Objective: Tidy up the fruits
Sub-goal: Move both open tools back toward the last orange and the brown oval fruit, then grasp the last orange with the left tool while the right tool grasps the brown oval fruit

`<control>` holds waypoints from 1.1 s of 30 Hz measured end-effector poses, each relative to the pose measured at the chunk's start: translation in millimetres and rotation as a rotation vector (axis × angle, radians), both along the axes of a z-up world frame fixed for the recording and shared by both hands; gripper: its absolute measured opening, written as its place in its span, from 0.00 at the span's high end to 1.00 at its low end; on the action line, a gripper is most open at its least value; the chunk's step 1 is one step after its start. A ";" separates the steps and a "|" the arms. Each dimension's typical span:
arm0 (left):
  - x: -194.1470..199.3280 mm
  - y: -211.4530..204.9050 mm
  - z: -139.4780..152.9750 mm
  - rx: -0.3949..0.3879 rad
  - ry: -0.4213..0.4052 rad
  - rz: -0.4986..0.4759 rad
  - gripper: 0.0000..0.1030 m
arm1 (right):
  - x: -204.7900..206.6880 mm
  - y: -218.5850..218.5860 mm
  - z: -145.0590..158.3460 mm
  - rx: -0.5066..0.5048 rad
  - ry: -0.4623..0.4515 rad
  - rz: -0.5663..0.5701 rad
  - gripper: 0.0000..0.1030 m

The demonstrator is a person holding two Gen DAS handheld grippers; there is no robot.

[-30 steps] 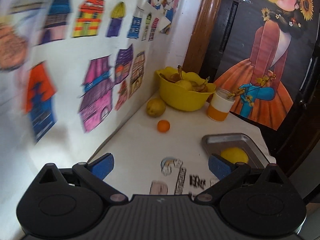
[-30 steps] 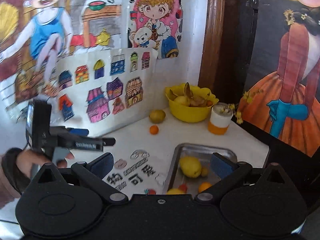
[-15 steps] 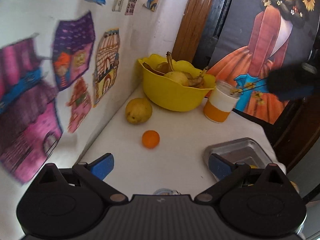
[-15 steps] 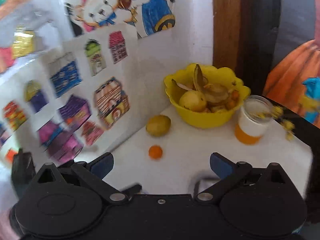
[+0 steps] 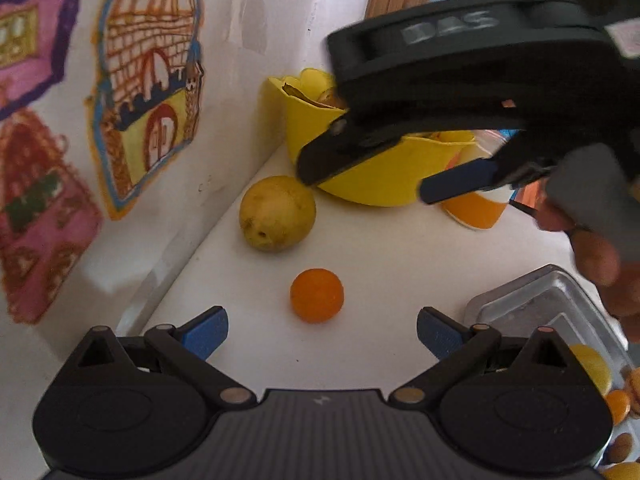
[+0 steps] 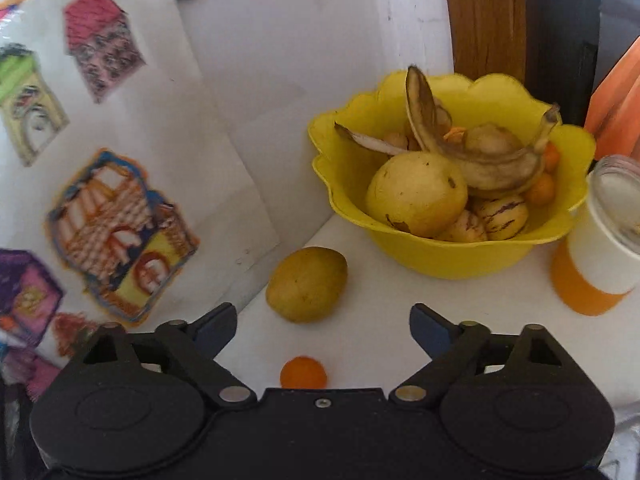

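A small orange [image 5: 317, 295] lies on the white table just ahead of my open, empty left gripper [image 5: 322, 334]. A yellow-green pear [image 5: 277, 213] lies beyond it by the wall. My right gripper [image 6: 323, 330] is open and empty, hovering above the pear [image 6: 307, 284] with the orange [image 6: 303, 373] just below it. In the left wrist view the right gripper [image 5: 368, 178] reaches in from the right, one tip near the pear. A yellow bowl [image 6: 440, 258] holds a pear, banana peels and small fruits.
A metal tray [image 5: 532, 312] with yellow and orange fruits sits at the right. An orange-and-white jar [image 6: 600, 256] stands right of the bowl. A wall with coloured house drawings [image 5: 148, 92] borders the table on the left.
Both grippers moved forward toward the bowl corner. The right gripper has come into the left wrist view, over the pear. Both stay open.
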State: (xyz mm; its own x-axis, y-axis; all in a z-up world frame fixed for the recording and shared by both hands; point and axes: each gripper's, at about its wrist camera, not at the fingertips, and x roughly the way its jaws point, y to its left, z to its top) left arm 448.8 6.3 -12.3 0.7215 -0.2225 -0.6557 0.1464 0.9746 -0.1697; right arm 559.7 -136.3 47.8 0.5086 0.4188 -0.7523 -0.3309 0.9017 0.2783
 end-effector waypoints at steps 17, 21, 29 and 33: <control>8.1 -1.9 -12.2 -0.016 -0.024 -0.023 0.28 | 34.3 31.5 -35.7 -0.007 0.010 0.059 0.34; 9.8 -3.7 -10.5 -0.013 -0.032 -0.018 0.38 | 42.8 36.0 -37.3 0.005 0.029 0.072 0.35; 19.2 -5.3 -16.9 -0.003 -0.038 -0.024 0.46 | 58.8 44.2 -43.7 -0.004 0.039 0.075 0.34; 17.6 -10.7 -15.3 0.026 -0.035 -0.028 0.50 | 67.3 46.4 -49.8 -0.006 0.034 0.077 0.34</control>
